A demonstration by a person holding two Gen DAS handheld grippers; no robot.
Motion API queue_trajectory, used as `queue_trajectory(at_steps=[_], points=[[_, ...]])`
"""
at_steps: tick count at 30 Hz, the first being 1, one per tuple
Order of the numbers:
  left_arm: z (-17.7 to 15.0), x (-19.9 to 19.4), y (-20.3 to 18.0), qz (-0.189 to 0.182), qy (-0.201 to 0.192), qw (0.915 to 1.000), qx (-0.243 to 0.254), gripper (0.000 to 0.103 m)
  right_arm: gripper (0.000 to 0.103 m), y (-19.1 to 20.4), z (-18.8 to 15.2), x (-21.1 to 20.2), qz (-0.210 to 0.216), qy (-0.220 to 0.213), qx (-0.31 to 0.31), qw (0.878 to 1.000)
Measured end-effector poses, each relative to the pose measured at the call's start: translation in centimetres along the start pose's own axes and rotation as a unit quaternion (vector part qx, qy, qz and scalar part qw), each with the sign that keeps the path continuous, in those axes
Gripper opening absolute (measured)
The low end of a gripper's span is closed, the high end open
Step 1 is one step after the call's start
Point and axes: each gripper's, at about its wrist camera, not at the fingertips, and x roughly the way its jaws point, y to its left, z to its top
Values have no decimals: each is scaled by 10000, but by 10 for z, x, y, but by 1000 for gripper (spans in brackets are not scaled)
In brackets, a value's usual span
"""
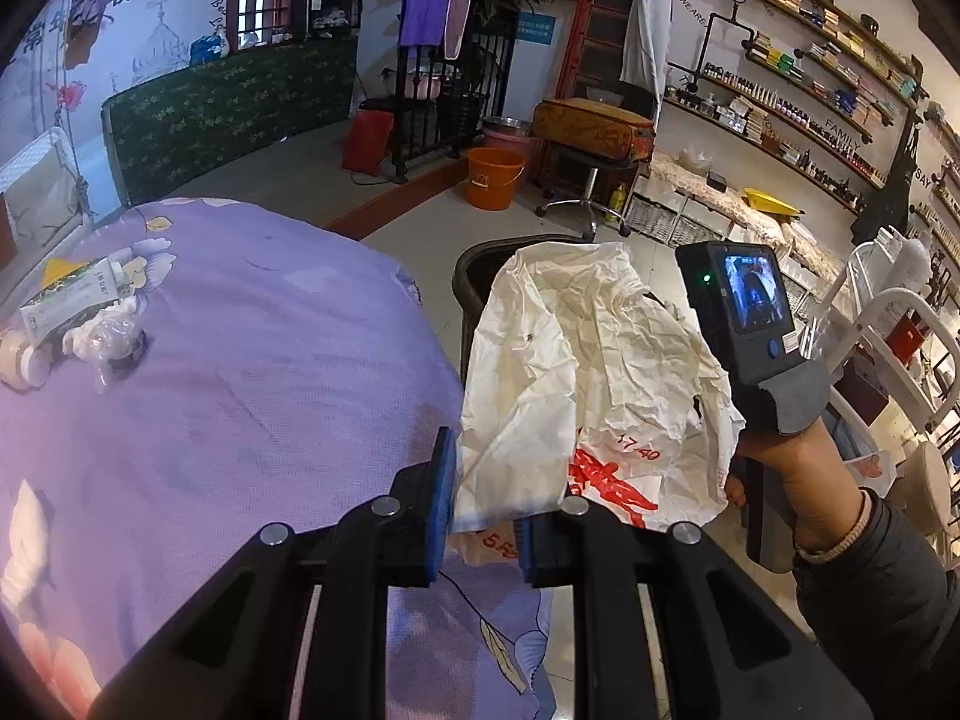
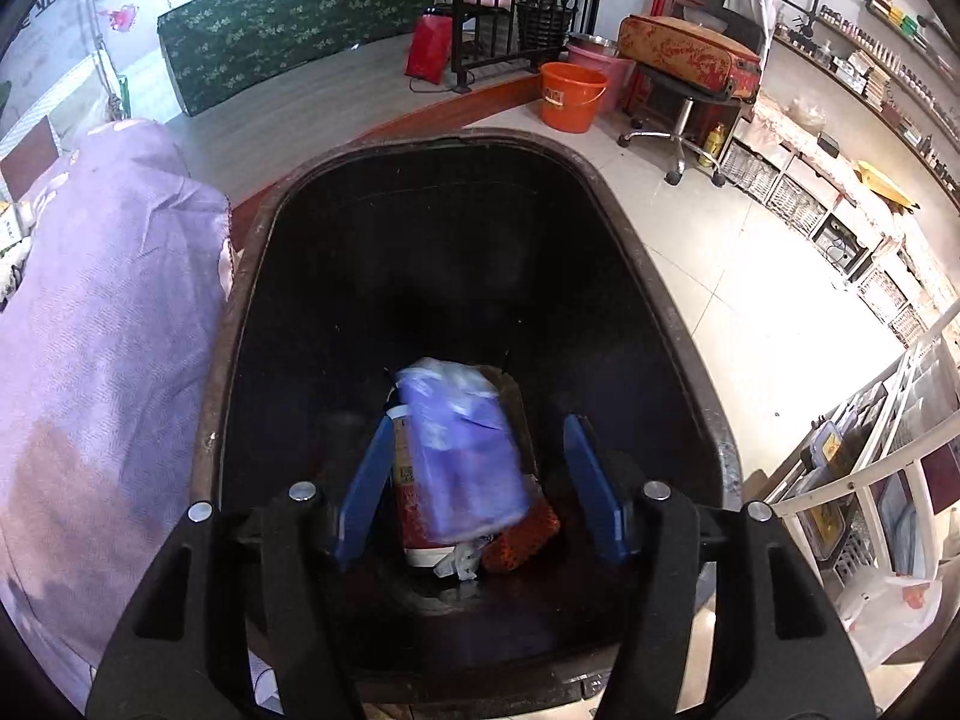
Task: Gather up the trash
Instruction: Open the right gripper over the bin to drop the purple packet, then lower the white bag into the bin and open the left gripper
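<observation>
Trash bin (image 2: 456, 228) stands just beside the purple-covered worktop (image 1: 240, 372). Purple packet (image 2: 462, 456) lies inside the bin, below the right claw (image 2: 480, 480), jaws spread and empty. Left claw (image 1: 480, 516) grips a crumpled white bag (image 1: 576, 372) beside the bin.

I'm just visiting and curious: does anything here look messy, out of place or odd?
Yes. Litter sits bunched on the purple tablecloth: a packet and crumpled wrap. The left gripper pinches a crumpled white plastic bag, while the right gripper hangs open over the bin, a purple pack below.
</observation>
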Motion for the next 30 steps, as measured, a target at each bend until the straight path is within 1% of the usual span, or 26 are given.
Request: queue_trajectory(at_steps=[2, 7, 10, 13, 17, 21, 30], points=[[2, 6, -3, 29, 55, 9999, 82, 18, 61, -3, -2, -10, -17, -123, 49, 9999], [10, 25, -12, 7, 226, 9995, 230, 18, 69, -21, -8, -45, -68, -497, 269, 9984], [22, 40, -22, -55, 320, 9990, 309, 18, 74, -34, -17, -75, -129, -800, 416, 9958], [32, 56, -36, -141, 400, 9981, 448, 18, 75, -48, -25, -102, -124, -998, 565, 9933], [42, 81, -53, -205, 582, 9966, 538, 18, 78, -58, -33, -123, -189, -1102, 656, 9916], [50, 104, -68, -242, 785, 9947, 620, 18, 79, -68, -39, -133, -145, -1099, 759, 9909], [61, 143, -91, 6, 1060, 9905, 878, 18, 80, -89, -52, -149, -224, -1201, 970, 9878]])
